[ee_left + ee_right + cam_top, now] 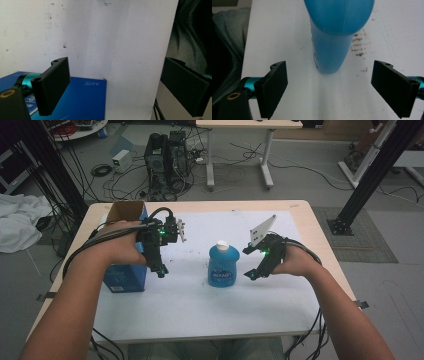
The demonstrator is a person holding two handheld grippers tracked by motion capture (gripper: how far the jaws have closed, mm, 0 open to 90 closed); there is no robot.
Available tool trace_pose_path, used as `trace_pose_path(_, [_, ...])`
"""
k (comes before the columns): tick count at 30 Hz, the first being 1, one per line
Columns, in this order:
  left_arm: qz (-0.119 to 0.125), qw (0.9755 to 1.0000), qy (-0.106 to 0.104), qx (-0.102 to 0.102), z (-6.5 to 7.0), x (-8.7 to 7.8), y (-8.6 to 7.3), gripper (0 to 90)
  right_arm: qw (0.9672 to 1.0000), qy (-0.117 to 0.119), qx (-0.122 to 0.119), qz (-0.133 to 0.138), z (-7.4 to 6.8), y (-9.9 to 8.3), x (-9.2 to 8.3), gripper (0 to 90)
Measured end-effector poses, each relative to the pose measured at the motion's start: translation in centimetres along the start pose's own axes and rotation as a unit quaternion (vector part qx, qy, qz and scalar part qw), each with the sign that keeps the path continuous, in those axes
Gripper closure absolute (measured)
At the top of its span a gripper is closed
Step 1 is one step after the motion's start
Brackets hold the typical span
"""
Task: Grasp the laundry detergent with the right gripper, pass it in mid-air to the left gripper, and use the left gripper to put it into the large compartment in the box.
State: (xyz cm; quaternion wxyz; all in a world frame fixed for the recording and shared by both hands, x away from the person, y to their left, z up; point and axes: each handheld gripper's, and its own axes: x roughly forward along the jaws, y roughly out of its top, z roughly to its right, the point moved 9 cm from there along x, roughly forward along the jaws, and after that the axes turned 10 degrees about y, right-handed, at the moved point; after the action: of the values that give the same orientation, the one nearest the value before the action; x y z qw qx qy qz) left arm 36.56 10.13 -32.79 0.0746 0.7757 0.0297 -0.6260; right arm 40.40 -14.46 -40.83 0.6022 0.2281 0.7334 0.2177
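The room is a grey-floored workshop (300, 180) strewn with black cables; a black computer tower (167, 157) stands behind the work table, a white-legged desk (240, 150) sits further back, black metal frame struts (372, 170) rise at the right, and a heap of white cloth (20, 222) lies at the left edge; the light wooden table (320, 230) is covered almost wholly by a white sheet (210, 305), which carries small brown stains beside the bottle, clearest in the right gripper view (358, 46); an open blue cardboard box (125, 275) with a brown inside stands on the sheet's left part, and its blue top face lies low in the left gripper view (82, 100); the translucent blue plastic bottle with a white cap (223, 265) stands upright near the middle of the sheet, between the two grippers and touched by neither; the left gripper (161, 270) hangs just beside the box, pointing down, its black jaws spread wide over sheet and box corner with nothing between them; the right gripper (248, 262) sits just to the right of the bottle, tilted toward it, jaws likewise wide apart and empty, the bottle (334, 37) standing ahead of the gap rather than inside it
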Motion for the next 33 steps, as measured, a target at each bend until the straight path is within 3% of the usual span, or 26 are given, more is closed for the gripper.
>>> trace_pose_path(13, [0.005, 1.0000, 0.005, -0.007, 0.3, -0.3, -0.9, 8.9, 0.9995, 0.002, 0.009, 0.030, 1.2, 1.1, 2.9, 13.1])
trace_pose_path(15, [0.002, 1.0000, 0.006, -0.003, 0.3, -0.3, -1.0, 8.9, 0.9994, 0.003, -0.001, 0.036, 1.4, 1.2, 3.4, 13.1])
trace_pose_path(19, [0.003, 1.0000, 0.006, -0.007, 0.4, -0.3, -1.1, 8.9, 0.9990, 0.003, 0.006, 0.044, 1.6, 1.3, 4.2, 13.1])
trace_pose_path(30, [0.003, 0.9999, 0.006, -0.009, 0.3, -0.4, -1.2, 8.9, 0.9975, 0.009, -0.016, 0.069, 2.1, 2.0, 5.7, 13.1])
trace_pose_path(33, [0.005, 0.9999, 0.004, -0.010, 0.4, -0.4, -1.2, 8.9, 0.9974, 0.010, -0.008, 0.071, 2.1, 2.0, 5.9, 13.1])
